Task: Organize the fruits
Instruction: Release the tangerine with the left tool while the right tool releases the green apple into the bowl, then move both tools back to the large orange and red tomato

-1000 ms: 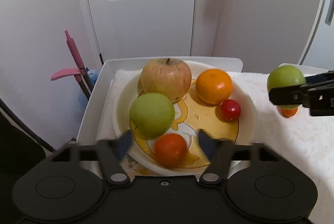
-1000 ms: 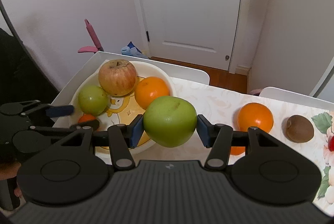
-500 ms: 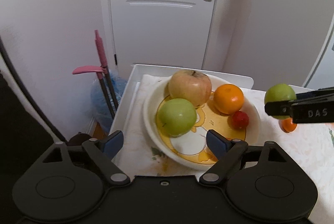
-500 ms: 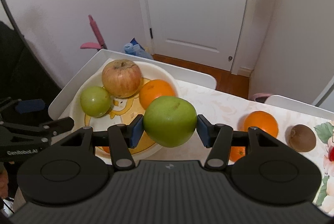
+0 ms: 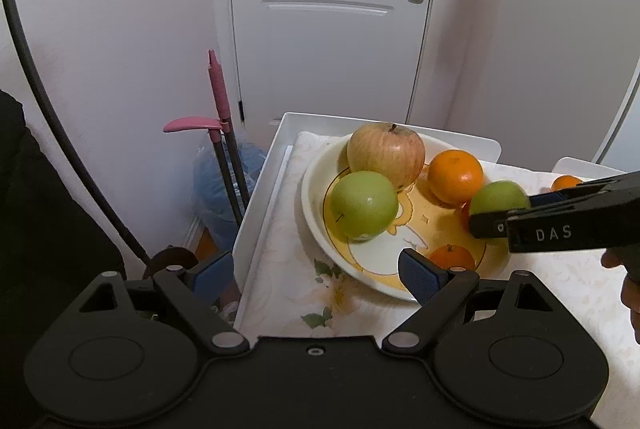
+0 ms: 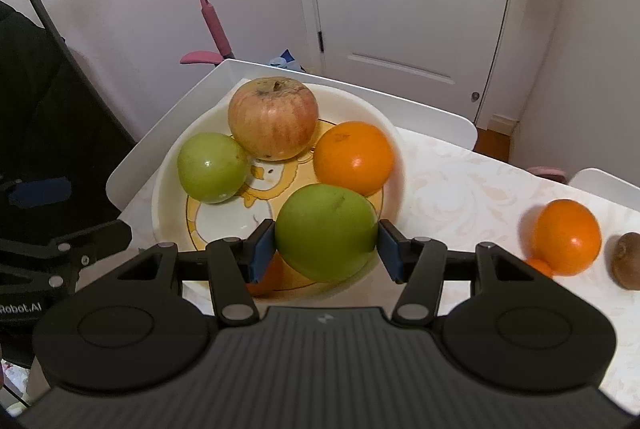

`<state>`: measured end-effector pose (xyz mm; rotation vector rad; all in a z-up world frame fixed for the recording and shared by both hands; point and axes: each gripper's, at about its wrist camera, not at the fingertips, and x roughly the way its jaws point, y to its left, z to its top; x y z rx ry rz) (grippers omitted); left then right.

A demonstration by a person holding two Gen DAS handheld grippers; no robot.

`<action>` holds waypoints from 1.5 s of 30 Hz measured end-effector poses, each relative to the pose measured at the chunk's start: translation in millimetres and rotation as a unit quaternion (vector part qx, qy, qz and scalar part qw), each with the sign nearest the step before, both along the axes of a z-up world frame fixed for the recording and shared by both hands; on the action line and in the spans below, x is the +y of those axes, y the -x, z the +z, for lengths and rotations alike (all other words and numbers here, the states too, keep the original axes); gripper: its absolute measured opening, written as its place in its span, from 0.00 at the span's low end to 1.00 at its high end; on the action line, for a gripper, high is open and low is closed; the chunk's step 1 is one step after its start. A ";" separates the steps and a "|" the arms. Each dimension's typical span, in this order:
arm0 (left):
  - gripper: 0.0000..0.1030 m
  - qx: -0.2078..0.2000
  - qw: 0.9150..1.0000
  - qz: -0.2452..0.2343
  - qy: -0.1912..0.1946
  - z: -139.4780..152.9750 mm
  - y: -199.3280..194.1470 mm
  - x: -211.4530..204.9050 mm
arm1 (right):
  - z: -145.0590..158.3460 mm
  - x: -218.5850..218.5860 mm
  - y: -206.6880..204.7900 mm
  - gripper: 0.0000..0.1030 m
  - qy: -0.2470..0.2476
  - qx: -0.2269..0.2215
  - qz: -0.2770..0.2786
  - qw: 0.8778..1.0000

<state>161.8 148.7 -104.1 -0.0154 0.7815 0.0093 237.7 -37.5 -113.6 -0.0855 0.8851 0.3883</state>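
Here the right hand-held gripper tilts down over the near edge of the bowl, a green apple between its blue pads; its jaws are opening, and a sliver of gap shows at the right pad, so the apple looks only just touched or already released. From the left wrist view the same tool comes in from the right as a black bar lettered "DAS", with part of a person's hand behind it at the frame edge. The left hand-held gripper points down at the left end of the worktop, jaws spread wide with nothing between them, its right pad over the near rim of the bowl.

The bowl is a shallow, glossy cream dish with a yellow cartoon duck printed inside. It stands on a pale cloth with a faint floral pattern. In it lie a large, matt, red-streaked apple with a brown stem pit, a smaller smooth green apple touching it, a dimpled orange, and a small tangerine near the front. The held green apple is round, waxy and evenly coloured, with a thin dark scratch on top.

Out on the cloth to the right sit another orange and, just beside it, a fuzzy brown kiwi
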 end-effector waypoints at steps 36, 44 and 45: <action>0.92 -0.061 0.997 -0.045 0.013 63.0 40.2 -26.5 | 75.2 -66.6 86.6 1.00 -0.011 -0.065 -0.119 0.991; 0.92 -0.070 0.995 -0.070 0.011 76.2 45.8 -68.3 | 93.5 -123.9 113.7 1.00 -0.015 -0.081 -0.162 0.983; 0.92 -0.071 0.995 -0.071 0.013 77.7 46.0 -75.8 | 94.6 -131.3 115.4 1.00 -0.014 -0.083 -0.166 0.982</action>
